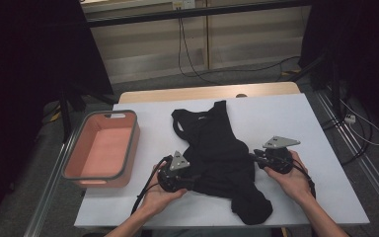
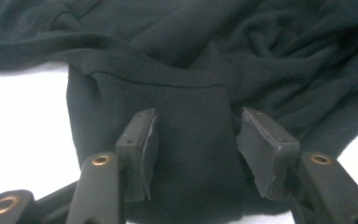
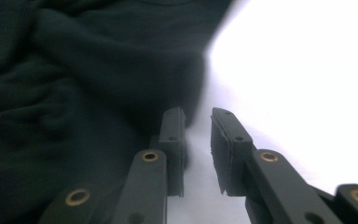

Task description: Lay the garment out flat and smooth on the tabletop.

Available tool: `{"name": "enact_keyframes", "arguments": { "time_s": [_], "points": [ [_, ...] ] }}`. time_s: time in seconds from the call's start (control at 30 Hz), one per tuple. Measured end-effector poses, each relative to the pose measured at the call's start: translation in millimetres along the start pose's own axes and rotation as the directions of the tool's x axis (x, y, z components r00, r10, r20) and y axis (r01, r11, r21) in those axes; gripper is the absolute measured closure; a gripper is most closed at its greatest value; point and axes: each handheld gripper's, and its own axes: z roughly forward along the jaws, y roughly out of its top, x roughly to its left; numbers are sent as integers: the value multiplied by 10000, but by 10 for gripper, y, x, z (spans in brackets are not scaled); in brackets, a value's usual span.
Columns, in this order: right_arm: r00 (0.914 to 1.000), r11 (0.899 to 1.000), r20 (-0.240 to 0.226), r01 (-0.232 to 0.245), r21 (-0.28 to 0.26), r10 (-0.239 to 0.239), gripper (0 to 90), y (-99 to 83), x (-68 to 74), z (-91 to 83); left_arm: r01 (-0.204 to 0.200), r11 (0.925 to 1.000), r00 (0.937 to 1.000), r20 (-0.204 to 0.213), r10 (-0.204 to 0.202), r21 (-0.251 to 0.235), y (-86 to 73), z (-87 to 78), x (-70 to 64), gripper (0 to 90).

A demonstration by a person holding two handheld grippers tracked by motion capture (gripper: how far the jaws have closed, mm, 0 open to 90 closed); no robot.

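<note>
High view: black garment (image 1: 217, 148) on the white tabletop (image 1: 286, 123) — left claw (image 1: 193, 181) spread around a fold at seven o'clock, right claw (image 1: 253, 158) at four, slightly parted, empty.

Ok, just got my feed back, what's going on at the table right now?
A person is working a black garment spread on the white table with two tools. The left hand-held gripper is open, its jaws straddling a fold at the garment's edge. The right hand-held gripper sits at the opposite edge, jaws slightly apart over bare table, holding nothing. An empty pink bin sits off to the left.
</note>
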Motion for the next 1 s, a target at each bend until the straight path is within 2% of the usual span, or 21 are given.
{"name": "enact_keyframes", "arguments": {
  "time_s": [0.07, 0.13, 0.2, 0.23, 0.27, 0.3, 0.33, 0.4, 0.47, 0.53, 0.6, 0.67, 0.7, 0.77, 0.8, 0.9, 0.93, 0.97, 1.0],
  "points": [
    [9996, 9998, 207, -199, 15, 199, 768, 2, -59, 36, -188, 9998, 9997, -139, 188, 19, 6, 49, -22, 440],
    [9995, 9993, 116, -296, 213, 294, 761, 0, -77, 85, -489, 9987, 9985, -249, 492, 115, 11, 92, -37, 423],
    [9996, 9993, -31, -289, 218, 290, 738, 3, -61, 115, -440, 9989, 9974, -561, 449, 166, 7, 123, -35, 417],
    [9993, 9995, -268, -255, 201, 260, 718, 16, -39, 124, -441, 9987, 9976, -527, 454, 248, 7, 119, -15, 424],
    [9991, 9996, -354, -234, 149, 239, 709, 25, -21, 125, -242, 9994, 9986, -466, 252, 230, 8, 113, 3, 436],
    [9988, 9998, -468, -172, 67, 175, 701, 38, 1, 123, -140, 9997, 9981, -590, 152, 204, 10, 97, 20, 484],
    [9981, 10000, -600, -99, 5, 99, 685, 54, 30, 124, -72, 9998, 9983, -570, 84, 209, 13, 79, 39, 583],
    [9979, 10000, -645, -10, -63, 6, 656, 75, 68, 125, 243, 9996, 9988, -420, -238, 112, 20, 37, 81, 698],
    [9977, 9999, -672, 112, 101, -105, 610, 85, 97, 152, 482, 9988, 9975, -522, -481, 2, 23, -7, 129, 808],
    [9976, 9991, -692, 116, 403, -88, 546, 65, 114, 207, 860, 9962, 9958, -297, -863, -110, 15, -61, 203, 825],
    [9971, 9987, -738, 195, 474, -160, 526, 62, 126, 238, 1064, 9942, 9922, -633, -1073, -169, 4, -121, 253, 828],
    [9974, 9983, -710, 128, 564, -88, 503, 66, 124, 246, 1309, 9911, 9884, -740, -1324, -255, -17, -197, 331, 831],
    [9966, 9978, -810, -95, 651, 148, 514, 59, 115, 254, 1447, 9891, 9853, -880, -1466, -273, -29, -218, 360, 843],
    [9944, 9967, -918, -463, 674, 524, 520, 51, 104, 261, 1762, 9841, 9805, -845, -1775, -231, -55, -233, 420, 854],
    [9941, 9963, -932, -499, 698, 563, 536, 51, 102, 261, 1813, 9832, 9790, -917, -1823, -193, -65, -231, 441, 857],
    [9867, 9953, -1418, -712, 654, 799, 776, 52, 99, 256, 2024, 9792, 9737, -1044, -2025, -114, -73, -226, 462, 862],
    [9898, 9967, -1264, -594, 552, 660, 846, 58, 108, 246, 1955, 9807, 9751, -1055, -1952, -74, -70, -238, 473, 862],
    [9947, 9984, -950, -352, 447, 393, 872, 68, 108, 232, 2031, 9791, 9730, -1089, -2034, -141, -69, -240, 472, 862],
    [9966, 9988, -756, -314, 386, 343, 878, 74, 101, 222, 2043, 9787, 9722, -1134, -2050, -179, -69, -249, 483, 862]
  ]
}}
